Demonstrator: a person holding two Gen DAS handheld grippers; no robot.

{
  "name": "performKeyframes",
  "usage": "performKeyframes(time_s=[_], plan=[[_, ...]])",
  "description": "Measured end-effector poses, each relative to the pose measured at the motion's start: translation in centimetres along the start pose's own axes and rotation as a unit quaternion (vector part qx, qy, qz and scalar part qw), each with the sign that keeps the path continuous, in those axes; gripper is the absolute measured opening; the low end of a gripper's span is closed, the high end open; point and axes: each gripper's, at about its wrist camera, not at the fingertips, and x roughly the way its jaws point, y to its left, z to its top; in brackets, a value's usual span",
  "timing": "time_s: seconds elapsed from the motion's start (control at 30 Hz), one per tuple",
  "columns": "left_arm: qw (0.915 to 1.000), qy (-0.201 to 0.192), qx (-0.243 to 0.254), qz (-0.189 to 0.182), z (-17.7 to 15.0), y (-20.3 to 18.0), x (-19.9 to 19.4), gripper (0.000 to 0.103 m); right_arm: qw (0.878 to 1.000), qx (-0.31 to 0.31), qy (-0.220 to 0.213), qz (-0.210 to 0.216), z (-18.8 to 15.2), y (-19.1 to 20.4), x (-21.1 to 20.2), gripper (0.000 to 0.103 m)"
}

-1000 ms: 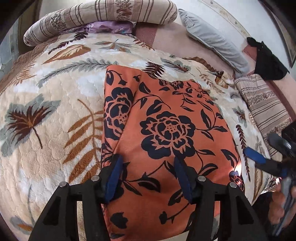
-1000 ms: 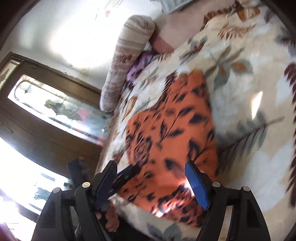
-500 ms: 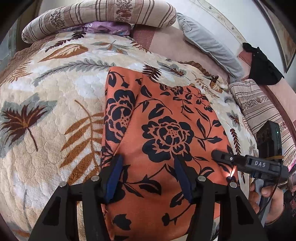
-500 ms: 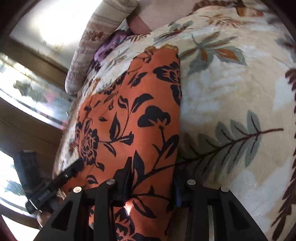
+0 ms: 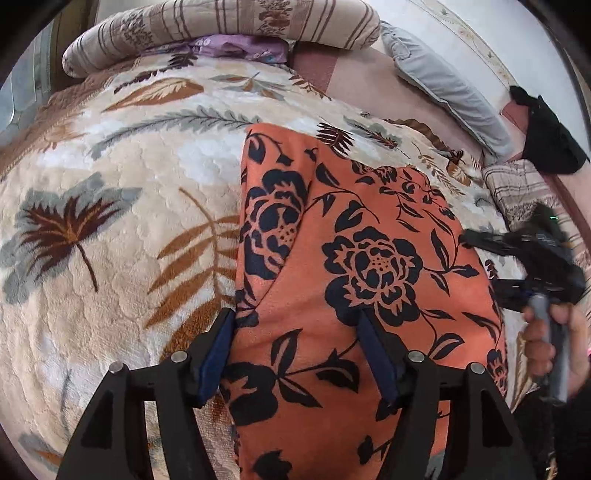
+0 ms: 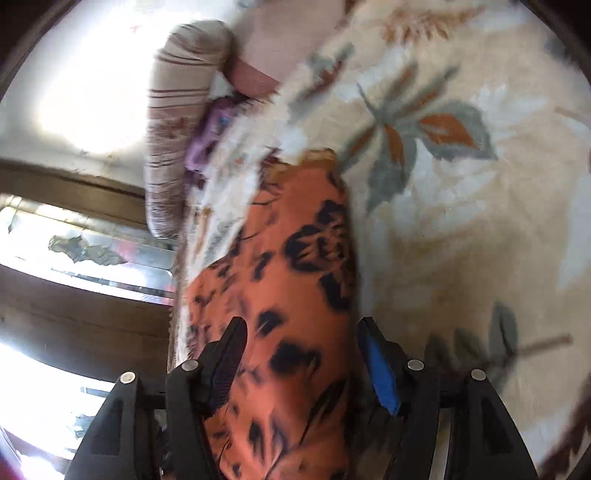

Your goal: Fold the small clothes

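An orange garment with a black flower print point(image 5: 369, 258) lies flat on the leaf-patterned blanket point(image 5: 129, 221) of a bed. My left gripper point(image 5: 295, 321) sits low over its near end. Its jaws are opening, the left pad rests at the garment's left edge, and cloth lies flat between the pads, not pinched. In the blurred right wrist view the same garment point(image 6: 288, 295) runs between the fingers of my right gripper point(image 6: 301, 325), whose jaws are also opening. In the left wrist view the right gripper point(image 5: 487, 258) sits at the garment's right edge, held by a hand point(image 5: 543, 339).
A striped bolster point(image 5: 221, 29) and a purple cloth point(image 5: 236, 48) lie at the head of the bed. A grey pillow point(image 5: 443, 81), a black item point(image 5: 546, 144) and a striped cushion point(image 5: 517, 188) sit at the far right. A wooden window frame point(image 6: 74, 184) stands beyond the bed.
The right gripper came in from the bed's edge onto the garment's right side, narrowed over the cloth, then widened. The left gripper's pads spread slightly and the garment stayed flat.
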Motion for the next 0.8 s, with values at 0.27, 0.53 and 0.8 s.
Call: performKeyframes(time_s=[0.27, 0.53, 0.8], plan=[[0.9997, -0.005, -0.015, -0.016, -0.1, 0.0, -0.1, 0.07, 0.999, -0.015, -0.035, -0.017, -1.1, -0.9, -0.2, 0.034], [0.9985, -0.052, -0.016, -0.007, -1.8, 0.7, -5.7, 0.068, 0.992, -0.096, -0.078, -0.017, -7.1, 4.2, -7.1, 0.054], [0.9996, -0.005, -0.012, 0.024, -2.8, 0.5, -3.8, 0.069, 0.996, -0.084, 0.008, 0.012, -11.4, 3.8, -2.1, 0.07]])
